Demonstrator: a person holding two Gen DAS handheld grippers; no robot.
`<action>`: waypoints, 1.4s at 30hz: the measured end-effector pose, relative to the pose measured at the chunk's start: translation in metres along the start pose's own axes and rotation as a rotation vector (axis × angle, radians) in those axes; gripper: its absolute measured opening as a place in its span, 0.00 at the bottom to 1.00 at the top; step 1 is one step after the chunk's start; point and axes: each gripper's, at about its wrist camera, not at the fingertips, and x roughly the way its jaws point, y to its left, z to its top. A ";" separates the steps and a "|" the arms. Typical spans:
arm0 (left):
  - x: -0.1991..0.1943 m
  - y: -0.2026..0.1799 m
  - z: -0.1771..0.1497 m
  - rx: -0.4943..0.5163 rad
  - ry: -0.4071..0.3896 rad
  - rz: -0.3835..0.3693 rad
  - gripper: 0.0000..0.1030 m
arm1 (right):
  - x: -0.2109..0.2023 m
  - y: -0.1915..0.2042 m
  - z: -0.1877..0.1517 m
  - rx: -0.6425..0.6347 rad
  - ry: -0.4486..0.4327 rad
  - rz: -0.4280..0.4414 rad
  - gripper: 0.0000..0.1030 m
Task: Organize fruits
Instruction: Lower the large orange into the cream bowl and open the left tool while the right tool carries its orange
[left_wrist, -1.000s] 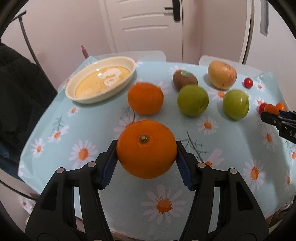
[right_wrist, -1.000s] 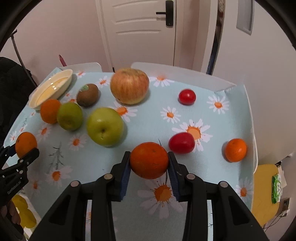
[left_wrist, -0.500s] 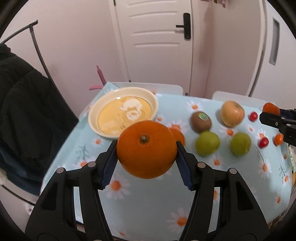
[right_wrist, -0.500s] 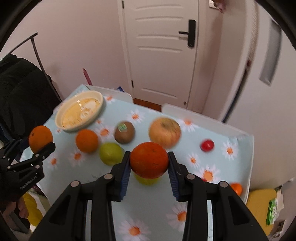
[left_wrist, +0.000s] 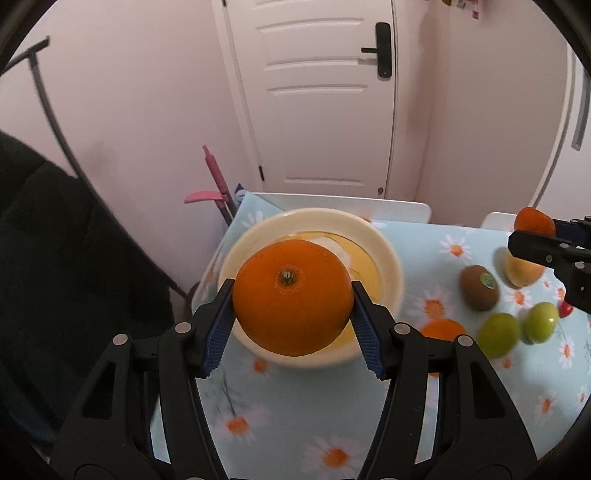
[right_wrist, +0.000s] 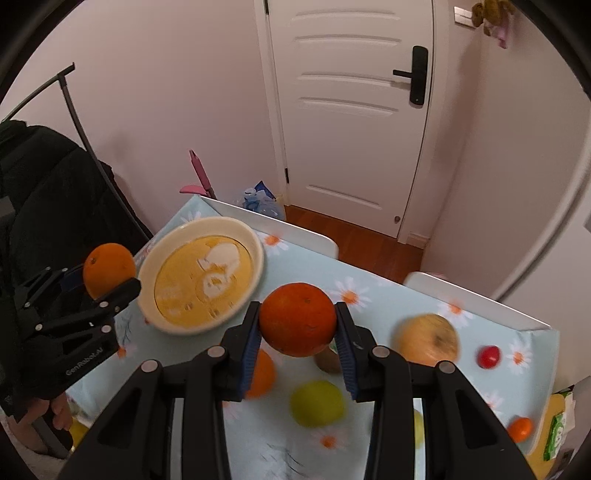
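My left gripper (left_wrist: 291, 325) is shut on a large orange (left_wrist: 292, 297) and holds it in the air just in front of the cream bowl (left_wrist: 388, 254). My right gripper (right_wrist: 297, 343) is shut on a smaller orange (right_wrist: 297, 318), held above the table right of the bowl (right_wrist: 255, 243). The left gripper and its orange (right_wrist: 109, 269) show at the left in the right wrist view. On the daisy tablecloth (left_wrist: 461, 406) lie another orange (left_wrist: 443, 328), a kiwi (left_wrist: 479, 287), two green apples (left_wrist: 498, 335) and a yellow-red apple (right_wrist: 424, 339).
A red cherry tomato (right_wrist: 489, 357) and a small tangerine (right_wrist: 521, 429) lie near the table's right side. A dark coat on a rack (right_wrist: 44, 192) stands left of the table. A white door (right_wrist: 351, 110) and a pink broom (right_wrist: 201, 177) are behind.
Both grippers have risen from the table with their oranges and moved left toward the cream bowl. The left orange now hangs at the bowl's near rim.
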 end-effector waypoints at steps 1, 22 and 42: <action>0.007 0.004 0.003 0.007 0.002 -0.006 0.62 | 0.009 0.007 0.005 0.010 0.003 0.002 0.34; 0.132 0.021 0.034 0.165 0.078 -0.152 0.62 | 0.098 0.044 0.051 0.148 0.052 -0.046 0.34; 0.123 0.018 0.035 0.166 0.041 -0.197 1.00 | 0.096 0.021 0.056 0.176 0.075 -0.057 0.34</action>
